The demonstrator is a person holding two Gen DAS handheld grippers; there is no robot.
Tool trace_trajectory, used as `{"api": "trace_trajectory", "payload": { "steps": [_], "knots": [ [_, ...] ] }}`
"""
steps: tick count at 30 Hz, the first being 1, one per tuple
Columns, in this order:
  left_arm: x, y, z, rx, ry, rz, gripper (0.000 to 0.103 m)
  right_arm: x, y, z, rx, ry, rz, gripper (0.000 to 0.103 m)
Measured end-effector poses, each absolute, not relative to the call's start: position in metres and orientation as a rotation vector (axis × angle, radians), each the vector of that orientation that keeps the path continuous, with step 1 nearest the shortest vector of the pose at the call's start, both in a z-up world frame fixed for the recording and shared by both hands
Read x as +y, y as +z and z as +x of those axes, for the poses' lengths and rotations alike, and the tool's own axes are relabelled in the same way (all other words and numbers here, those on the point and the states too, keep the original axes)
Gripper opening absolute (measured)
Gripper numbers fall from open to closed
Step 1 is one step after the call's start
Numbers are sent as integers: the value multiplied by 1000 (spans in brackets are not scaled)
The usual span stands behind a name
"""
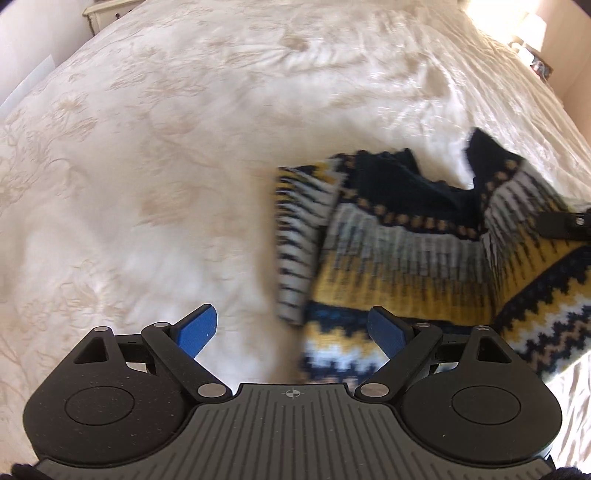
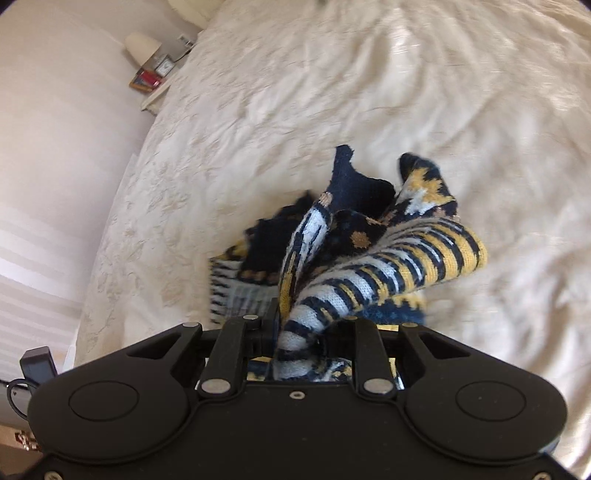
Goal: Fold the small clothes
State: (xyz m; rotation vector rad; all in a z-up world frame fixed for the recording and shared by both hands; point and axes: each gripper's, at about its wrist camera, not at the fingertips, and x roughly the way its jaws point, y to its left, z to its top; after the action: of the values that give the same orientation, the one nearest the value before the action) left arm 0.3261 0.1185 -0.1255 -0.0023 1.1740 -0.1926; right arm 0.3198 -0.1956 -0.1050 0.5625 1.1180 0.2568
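A small knitted sweater (image 1: pixel 399 258), navy, yellow and white, lies on the cream bedspread (image 1: pixel 166 166) at the right of the left wrist view. My left gripper (image 1: pixel 291 332) is open with blue pads, just over the sweater's near left edge, holding nothing. My right gripper (image 2: pixel 299 328) is shut on a bunched part of the sweater (image 2: pixel 369 266) and lifts it above the bed; its fingertips are hidden by the cloth. Part of the right gripper shows at the right edge of the left wrist view (image 1: pixel 565 223).
The bedspread (image 2: pixel 406 92) is wrinkled and covers most of both views. A bedside table with a lamp (image 2: pixel 142 46) and small items stands at the far left. A second lamp (image 1: pixel 532 29) is at the far right. A wall (image 2: pixel 55 147) runs along the bed's left side.
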Motion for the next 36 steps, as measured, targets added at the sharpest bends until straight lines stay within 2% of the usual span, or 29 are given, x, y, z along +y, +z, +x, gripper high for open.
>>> {"api": "trace_trajectory", "payload": {
  "steps": [9,11,14,19,23,31,36],
  "knots": [
    [169,-135,332,1215,-170,-10,90,-81,-152,350,1257,258,356,33],
    [177,-138,334,1223,-166,-13,90,-68,-157,351,1261,255,337,44],
    [184,-141,338,1237,-169,-23,90,-62,-155,349,1220,290,350,54],
    [184,-142,346,1242,-193,-24,90,-69,-135,333,1105,337,395,53],
    [181,-139,355,1240,-224,-49,90,-85,-127,313,1060,292,340,59],
    [156,-133,382,1253,-327,-140,90,-66,-128,254,1024,340,19,68],
    [142,-133,385,1280,-376,-185,90,-25,-140,224,970,409,-224,82]
  ]
}}
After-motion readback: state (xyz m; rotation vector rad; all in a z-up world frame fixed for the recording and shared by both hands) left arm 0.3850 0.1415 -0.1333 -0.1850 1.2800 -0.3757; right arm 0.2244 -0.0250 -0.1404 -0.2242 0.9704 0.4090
